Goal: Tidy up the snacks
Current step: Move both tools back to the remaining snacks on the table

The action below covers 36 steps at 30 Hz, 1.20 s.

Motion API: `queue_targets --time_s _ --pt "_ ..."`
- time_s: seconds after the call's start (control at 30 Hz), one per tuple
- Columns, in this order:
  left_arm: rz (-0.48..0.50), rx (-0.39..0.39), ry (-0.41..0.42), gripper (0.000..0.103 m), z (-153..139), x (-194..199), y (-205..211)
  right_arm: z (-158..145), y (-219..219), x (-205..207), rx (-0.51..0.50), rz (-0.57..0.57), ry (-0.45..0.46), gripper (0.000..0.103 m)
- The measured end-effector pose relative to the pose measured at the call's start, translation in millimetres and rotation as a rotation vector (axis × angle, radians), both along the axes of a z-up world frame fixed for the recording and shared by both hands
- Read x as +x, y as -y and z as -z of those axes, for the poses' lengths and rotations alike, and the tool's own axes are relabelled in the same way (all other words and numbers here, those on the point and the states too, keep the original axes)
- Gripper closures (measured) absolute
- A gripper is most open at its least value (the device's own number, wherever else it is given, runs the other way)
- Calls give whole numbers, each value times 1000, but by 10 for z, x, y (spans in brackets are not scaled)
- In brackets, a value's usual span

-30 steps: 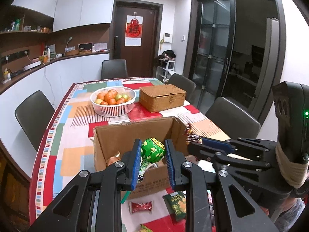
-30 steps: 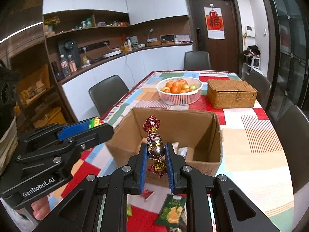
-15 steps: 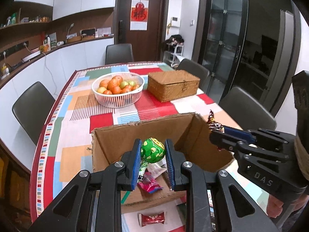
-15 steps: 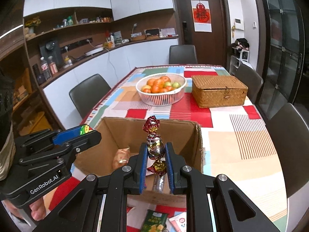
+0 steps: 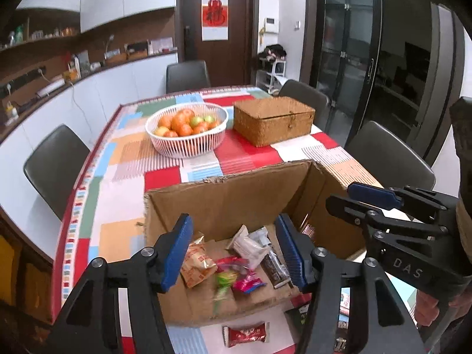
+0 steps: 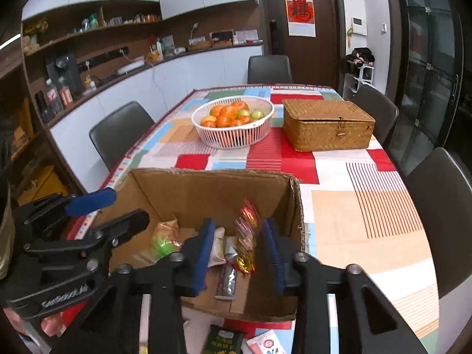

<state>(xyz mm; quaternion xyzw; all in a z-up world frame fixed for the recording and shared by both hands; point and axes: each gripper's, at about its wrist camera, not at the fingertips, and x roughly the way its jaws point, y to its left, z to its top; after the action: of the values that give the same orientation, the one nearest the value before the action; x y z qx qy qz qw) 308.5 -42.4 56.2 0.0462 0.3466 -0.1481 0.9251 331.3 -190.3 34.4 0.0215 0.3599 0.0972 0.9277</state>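
- Now both grippers hung over the open cardboard box (image 5: 236, 197), jaws spread and gripping nothing.
- Between the left gripper (image 5: 236, 250) fingers, a blurred green lollipop (image 5: 223, 280) lay among wrapped snacks (image 5: 250, 244) on the box floor.
- Between the right gripper (image 6: 237, 247) fingers, a blurred foil candy (image 6: 247, 242) was free of both pads.
- Beyond stood a fruit basket (image 6: 233, 140) and wicker box (image 6: 327, 125).

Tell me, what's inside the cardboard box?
The cardboard box holds an orange packet, white wrappers, a pink packet, a dark bar and a blurred green candy. The near wall and gripper fingers cover the rest.
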Motion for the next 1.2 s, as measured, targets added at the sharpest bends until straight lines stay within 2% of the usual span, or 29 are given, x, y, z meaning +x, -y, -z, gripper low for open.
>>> queue_targets --time_s 0.3,0.47,0.63,0.7,0.77,0.93,1.2 --pt "12 -10 95 45 -206 -644 -97 -103 -97 -562 -12 -37 66 66" --pt "13 -44 98 45 -227 -922 -170 -105 -126 -830 10 -63 73 66" --pt "-2 -63 89 45 -161 -1154 -249 -110 -131 -1040 24 -70 70 66" --pt "-1 -71 81 45 -117 -1252 -286 -115 -148 -1127 20 -75 74 60" --pt "-8 -66 81 45 -75 -1336 -313 -104 -173 -1221 8 -76 81 57" --pt "-4 -48 85 45 24 -1548 -348 -13 -238 -1403 -6 -91 74 57" --pt "18 -3 106 45 216 -1817 -358 227 -319 -1578 0 -135 -8 57"
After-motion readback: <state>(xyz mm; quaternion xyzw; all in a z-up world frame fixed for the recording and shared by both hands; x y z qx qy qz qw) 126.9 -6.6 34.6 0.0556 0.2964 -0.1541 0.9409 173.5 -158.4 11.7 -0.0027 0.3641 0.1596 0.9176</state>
